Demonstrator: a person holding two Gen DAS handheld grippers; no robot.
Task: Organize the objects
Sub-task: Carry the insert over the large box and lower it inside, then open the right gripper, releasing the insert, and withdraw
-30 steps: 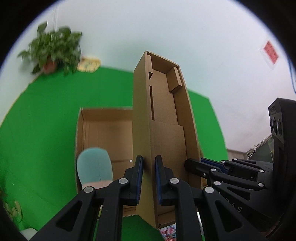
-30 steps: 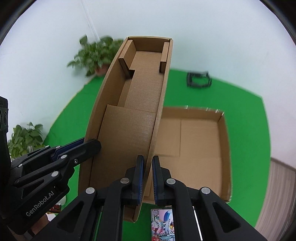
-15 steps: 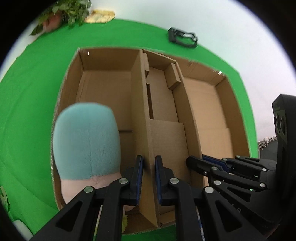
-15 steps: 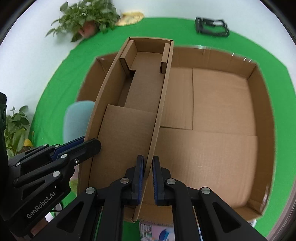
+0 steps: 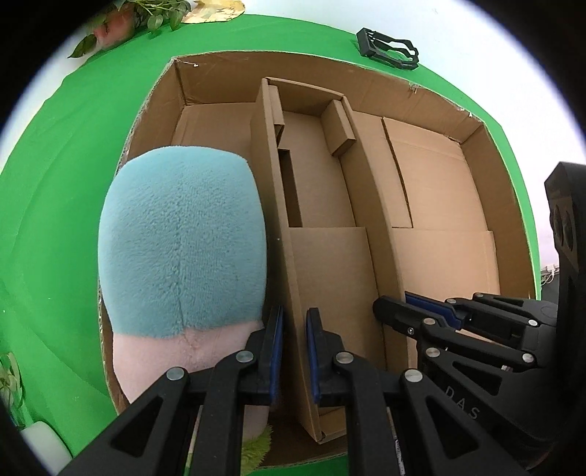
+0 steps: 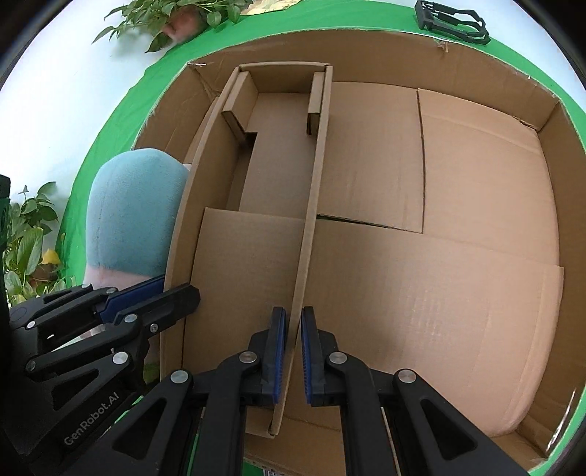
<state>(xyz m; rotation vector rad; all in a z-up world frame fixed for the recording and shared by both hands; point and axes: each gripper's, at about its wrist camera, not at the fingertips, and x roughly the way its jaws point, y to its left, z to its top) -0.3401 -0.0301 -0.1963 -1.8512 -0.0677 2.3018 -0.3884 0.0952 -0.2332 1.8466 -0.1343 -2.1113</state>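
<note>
A long narrow cardboard tray (image 5: 322, 205) (image 6: 271, 175) lies down inside a large open cardboard box (image 5: 439, 175) (image 6: 457, 238), running away from me. My left gripper (image 5: 294, 351) is shut on the tray's left wall near its close end. My right gripper (image 6: 293, 348) is shut on the tray's right wall; its fingers (image 5: 406, 311) show in the left wrist view too. A teal and pink plush toy (image 5: 183, 249) (image 6: 135, 216) stands in the box, pressed against the tray's left side.
The box sits on a green cloth (image 5: 66, 153) (image 6: 121, 110). A black plastic holder (image 5: 388, 47) (image 6: 454, 18) lies beyond the box's far edge. Potted plants (image 6: 179, 14) (image 6: 25, 238) stand at the far left and near left. A white object (image 5: 44, 443) sits low at left.
Both grippers have come down with the tray, from held high above the box to low inside it, beside the plush toy. Both views tilted downward; the grips stayed shut.
</note>
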